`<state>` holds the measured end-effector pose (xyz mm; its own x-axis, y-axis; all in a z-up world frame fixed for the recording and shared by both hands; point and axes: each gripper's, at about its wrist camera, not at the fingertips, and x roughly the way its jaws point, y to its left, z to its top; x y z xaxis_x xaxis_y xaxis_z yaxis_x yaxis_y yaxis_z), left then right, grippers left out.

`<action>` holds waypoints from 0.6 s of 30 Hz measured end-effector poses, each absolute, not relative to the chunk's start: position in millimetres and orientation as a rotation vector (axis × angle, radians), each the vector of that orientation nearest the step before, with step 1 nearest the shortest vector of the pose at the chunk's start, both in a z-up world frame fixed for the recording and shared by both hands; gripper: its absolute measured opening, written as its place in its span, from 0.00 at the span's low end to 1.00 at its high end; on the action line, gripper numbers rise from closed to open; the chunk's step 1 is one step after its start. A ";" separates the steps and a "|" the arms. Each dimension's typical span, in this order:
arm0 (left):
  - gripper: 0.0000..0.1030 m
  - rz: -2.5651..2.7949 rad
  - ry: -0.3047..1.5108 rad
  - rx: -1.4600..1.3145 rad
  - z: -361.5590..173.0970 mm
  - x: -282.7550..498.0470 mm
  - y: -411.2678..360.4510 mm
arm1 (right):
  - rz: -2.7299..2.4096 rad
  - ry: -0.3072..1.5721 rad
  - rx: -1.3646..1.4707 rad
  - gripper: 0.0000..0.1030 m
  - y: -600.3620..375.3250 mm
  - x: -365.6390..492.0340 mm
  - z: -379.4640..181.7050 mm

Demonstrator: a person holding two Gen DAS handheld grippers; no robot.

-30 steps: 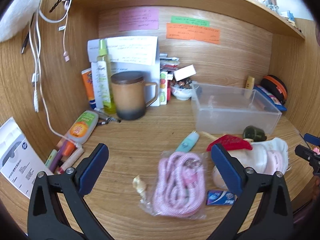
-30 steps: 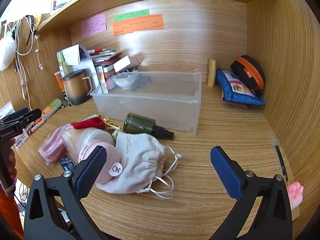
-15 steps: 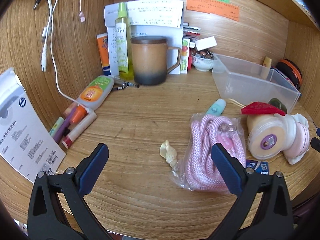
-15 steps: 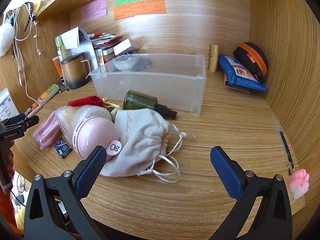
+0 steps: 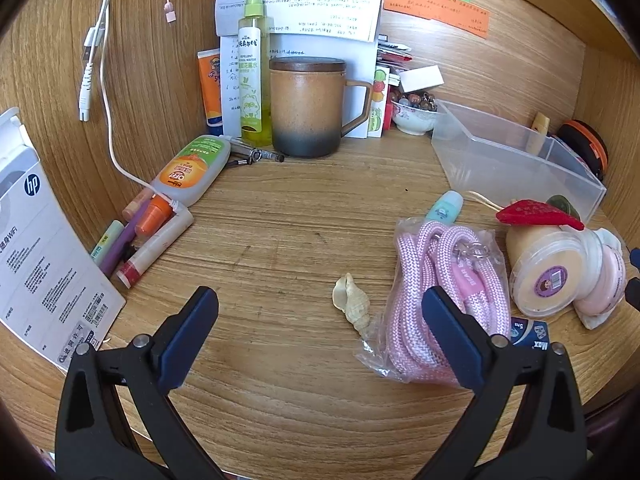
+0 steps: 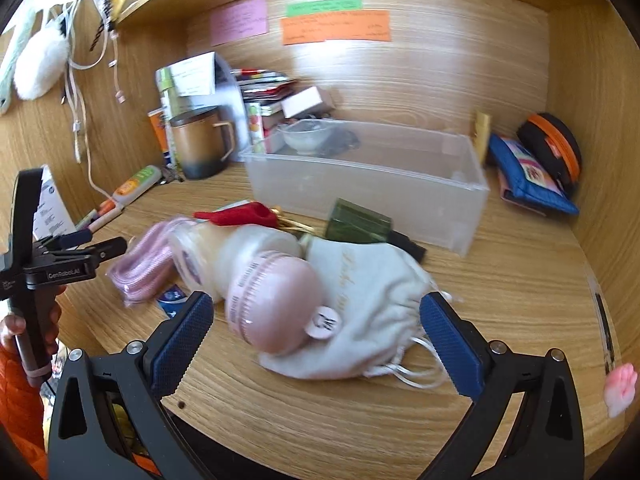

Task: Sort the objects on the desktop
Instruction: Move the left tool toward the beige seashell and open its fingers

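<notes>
Clearly both jaws are spread: the right hand-held gripper (image 6: 314,332) brackets the pink jar (image 6: 272,304) and grey drawstring pouch (image 6: 368,300) near the bench (image 6: 520,280) front edge, before the clear bin (image 6: 464,184). The left hand-held gripper (image 5: 320,316) holds nothing. The jar looks smooth and rigid, likely slippery; grip its round sides.

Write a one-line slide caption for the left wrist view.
Open left gripper hovers over a cluttered wooden desk, a seashell and bagged pink rope just ahead.
</notes>
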<state>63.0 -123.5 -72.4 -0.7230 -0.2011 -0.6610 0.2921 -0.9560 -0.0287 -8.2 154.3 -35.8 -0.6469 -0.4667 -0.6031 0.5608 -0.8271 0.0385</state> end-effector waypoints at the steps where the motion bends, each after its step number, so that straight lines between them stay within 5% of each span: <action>1: 0.99 -2.683 0.177 1.004 -73.1 62.7 -122.5 | -2.415 0.228 0.823 0.99 146.1 -7.1 -36.6; 4: 0.86 -2.683 0.160 1.021 -76.0 59.1 -122.9 | -2.399 0.267 0.822 0.97 131.9 -7.3 -39.6; 18: 0.74 -2.654 0.214 1.085 -91.1 45.9 -137.9 | -2.372 0.283 0.891 0.83 117.5 -18.1 -53.6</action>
<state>45.9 -137.9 -91.1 -0.6849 -0.1879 -0.7039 0.2985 -0.9537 -0.0358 -18.1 117.5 -53.6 -0.6064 -0.4484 -0.6567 0.5903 -0.8072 0.0061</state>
